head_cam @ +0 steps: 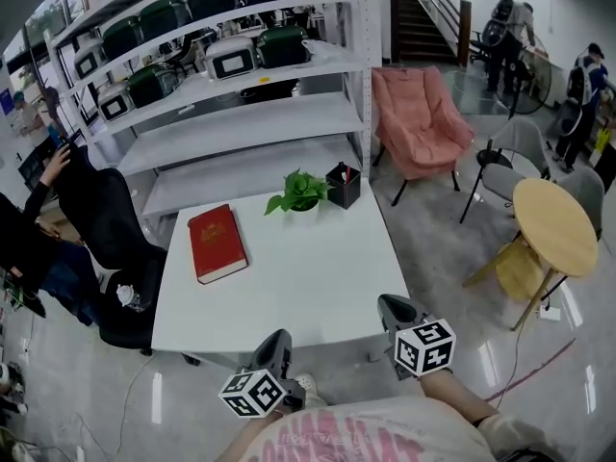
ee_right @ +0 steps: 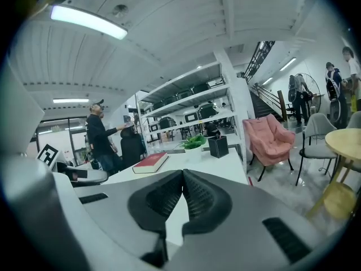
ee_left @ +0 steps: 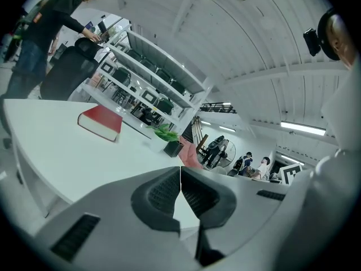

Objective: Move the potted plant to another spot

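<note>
The potted plant (head_cam: 301, 192), green leaves in a small white pot, stands at the far edge of the white table (head_cam: 298, 296); it also shows small in the left gripper view (ee_left: 164, 133) and the right gripper view (ee_right: 194, 142). My left gripper (head_cam: 282, 337) is at the table's near edge, its jaws shut with nothing between them (ee_left: 180, 169). My right gripper (head_cam: 388, 303) is by the near right corner, also shut and empty (ee_right: 183, 173). Both point toward the plant from well short of it.
A red book (head_cam: 217, 242) lies on the table's left half and a black holder (head_cam: 344, 183) stands right beside the plant. White shelving (head_cam: 241, 114) rises behind the table. A pink chair (head_cam: 421, 118), a round wooden table (head_cam: 553, 224) and a black office chair (head_cam: 106, 219) stand around; people are nearby.
</note>
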A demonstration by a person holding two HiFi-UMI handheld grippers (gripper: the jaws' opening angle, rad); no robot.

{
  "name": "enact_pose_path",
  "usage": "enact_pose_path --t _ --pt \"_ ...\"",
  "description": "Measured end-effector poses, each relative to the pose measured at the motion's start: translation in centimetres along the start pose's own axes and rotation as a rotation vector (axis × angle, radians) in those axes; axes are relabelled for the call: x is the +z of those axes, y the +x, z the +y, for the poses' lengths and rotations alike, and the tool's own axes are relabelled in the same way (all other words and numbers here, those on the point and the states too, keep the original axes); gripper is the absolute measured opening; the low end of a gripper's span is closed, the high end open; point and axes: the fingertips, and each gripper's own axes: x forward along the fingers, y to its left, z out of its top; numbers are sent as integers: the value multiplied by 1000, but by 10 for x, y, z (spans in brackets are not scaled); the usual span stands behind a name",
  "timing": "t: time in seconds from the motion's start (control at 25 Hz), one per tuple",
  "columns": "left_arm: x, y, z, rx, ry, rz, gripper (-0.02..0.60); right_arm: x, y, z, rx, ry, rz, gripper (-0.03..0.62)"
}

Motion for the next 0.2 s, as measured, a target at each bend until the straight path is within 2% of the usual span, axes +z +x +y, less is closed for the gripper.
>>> enact_pose_path --t 0.2 --pt "-3 -7 -2 9 -1 -1 25 -4 -8 -1 -3 3 6 14"
